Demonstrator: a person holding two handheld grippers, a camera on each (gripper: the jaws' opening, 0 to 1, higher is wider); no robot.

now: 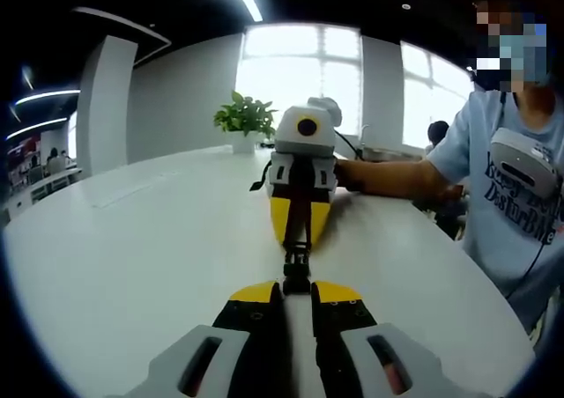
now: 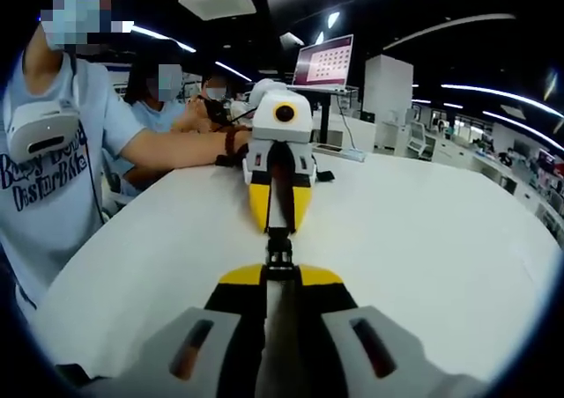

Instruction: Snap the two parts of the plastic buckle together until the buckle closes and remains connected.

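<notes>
The black plastic buckle (image 1: 296,270) hangs above the white table (image 1: 132,257), stretched between two yellow-tipped grippers that face each other. My left gripper (image 1: 297,291) is shut on its near end. In the left gripper view my right gripper (image 1: 300,238) comes in from the far side, shut on the other end with a black strap running up between its jaws. In the right gripper view the buckle (image 2: 278,253) sits just past my right gripper (image 2: 280,279), and my left gripper (image 2: 280,226) holds the far end. The two buckle parts touch; whether they are latched I cannot tell.
A person in a light blue shirt (image 1: 520,195) stands at the table's edge, holding both grippers. A potted plant (image 1: 244,116) stands at the far side. A lit screen (image 2: 324,63) and seated people (image 2: 167,90) are beyond the table (image 2: 423,239).
</notes>
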